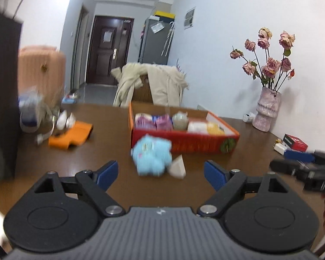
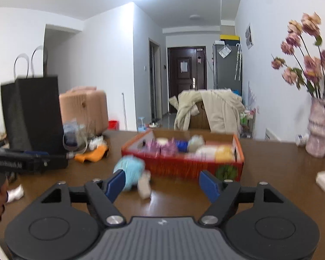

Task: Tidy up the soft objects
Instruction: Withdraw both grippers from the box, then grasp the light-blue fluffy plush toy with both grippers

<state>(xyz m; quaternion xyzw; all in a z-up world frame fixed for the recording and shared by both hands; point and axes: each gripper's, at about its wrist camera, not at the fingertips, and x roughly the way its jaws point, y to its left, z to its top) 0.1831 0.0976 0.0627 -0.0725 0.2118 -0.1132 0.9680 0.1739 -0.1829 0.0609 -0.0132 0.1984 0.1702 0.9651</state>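
Two grippers stand with jaws apart and nothing between the blue pads: the left gripper and the right gripper. One fluffy light-blue plush toy lies on the brown wooden table just beyond them, dead ahead of the left jaws but off toward the right gripper's left finger, so I judge the left hand better lined up. Blur hides any long axis. One small white cone-shaped piece lies touching the toy. Behind stands one red-and-orange cardboard box already holding about six soft bundles, in pink, purple, grey, white and yellow.
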